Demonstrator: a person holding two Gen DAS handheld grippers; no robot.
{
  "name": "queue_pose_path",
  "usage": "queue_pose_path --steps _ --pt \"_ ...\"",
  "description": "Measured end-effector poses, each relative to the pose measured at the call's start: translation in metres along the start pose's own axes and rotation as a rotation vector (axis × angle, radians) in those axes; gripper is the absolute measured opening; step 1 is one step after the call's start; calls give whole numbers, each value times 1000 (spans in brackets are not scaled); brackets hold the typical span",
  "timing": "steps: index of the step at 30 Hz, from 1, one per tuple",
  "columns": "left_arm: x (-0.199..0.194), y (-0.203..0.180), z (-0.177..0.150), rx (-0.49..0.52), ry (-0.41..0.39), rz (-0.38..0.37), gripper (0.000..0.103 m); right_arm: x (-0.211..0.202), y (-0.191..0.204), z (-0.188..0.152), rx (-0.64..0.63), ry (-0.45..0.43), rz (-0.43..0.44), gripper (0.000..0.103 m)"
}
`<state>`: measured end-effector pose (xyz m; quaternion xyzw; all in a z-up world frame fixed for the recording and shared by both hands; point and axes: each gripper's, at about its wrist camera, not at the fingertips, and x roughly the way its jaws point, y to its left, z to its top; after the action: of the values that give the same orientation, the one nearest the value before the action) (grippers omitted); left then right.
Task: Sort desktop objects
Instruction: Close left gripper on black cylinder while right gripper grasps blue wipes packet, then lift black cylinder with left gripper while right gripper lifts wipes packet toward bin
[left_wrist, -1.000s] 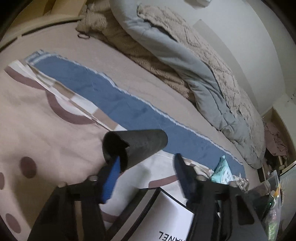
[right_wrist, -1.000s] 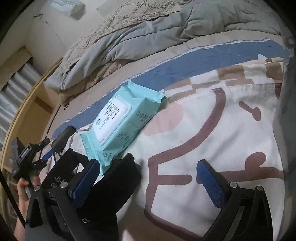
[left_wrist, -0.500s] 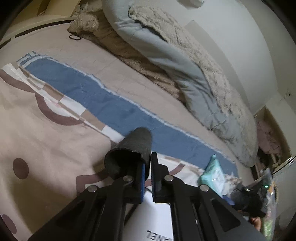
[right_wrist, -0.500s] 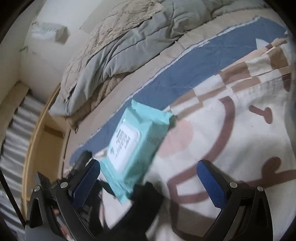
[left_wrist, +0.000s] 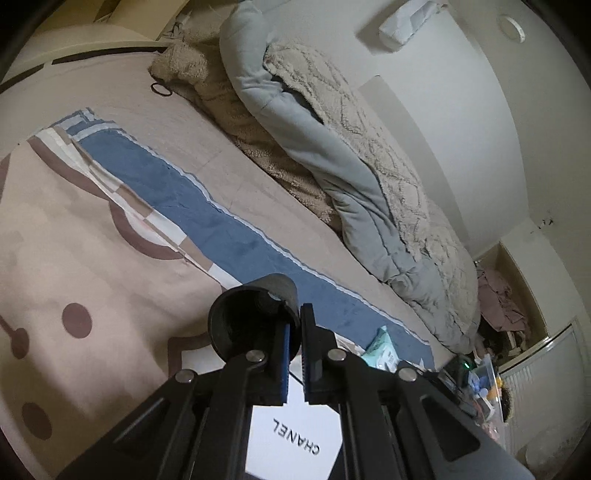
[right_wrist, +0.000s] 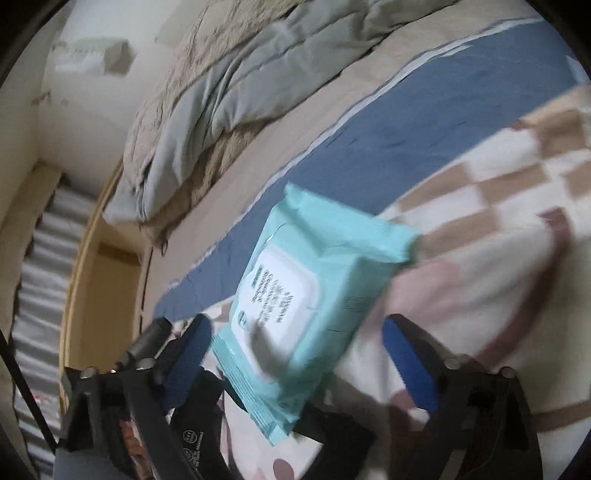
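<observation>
Left gripper (left_wrist: 293, 354): closed on the wall of a black tube (left_wrist: 255, 317), one finger inside its open mouth and the other outside; the tube sticks out ahead of the fingers, its open end facing back toward the camera.
Right gripper (right_wrist: 295, 360): wide apart, its jaws have just been closing a little; the pads press on nothing that shows.
Wipes pack (right_wrist: 314, 306): a teal packet with a white flip lid, lying on the bed between the right gripper's fingers and reaching out ahead of them; whether either finger touches it is lost in the blur.
White box (left_wrist: 295, 439): directly under the left gripper, black lettering reading CHANEL on top.
Patterned blanket (left_wrist: 74, 266): beige, with brown shapes and a blue band, spread on the bed beneath both grippers.
Grey duvet (left_wrist: 325, 155): bunched up far ahead of the left gripper, along the wall side of the bed.
</observation>
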<state>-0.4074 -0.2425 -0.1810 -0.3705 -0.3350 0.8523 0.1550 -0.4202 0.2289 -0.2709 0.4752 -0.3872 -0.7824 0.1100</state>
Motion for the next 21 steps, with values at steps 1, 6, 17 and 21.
queue_pose_path --steps 1,6,17,21 --pt "-5 -1 -1 6 2 -12 5 3 0 1 -2 10 -6 92" --pt "-34 -15 -13 79 23 -51 5 9 -8 15 41 44 23 81" --pt "-96 -30 -72 90 79 -156 5 -22 24 9 12 -105 36 31" --pt "-112 -33 -95 77 126 -182 5 -36 56 4 -72 -164 -31 29"
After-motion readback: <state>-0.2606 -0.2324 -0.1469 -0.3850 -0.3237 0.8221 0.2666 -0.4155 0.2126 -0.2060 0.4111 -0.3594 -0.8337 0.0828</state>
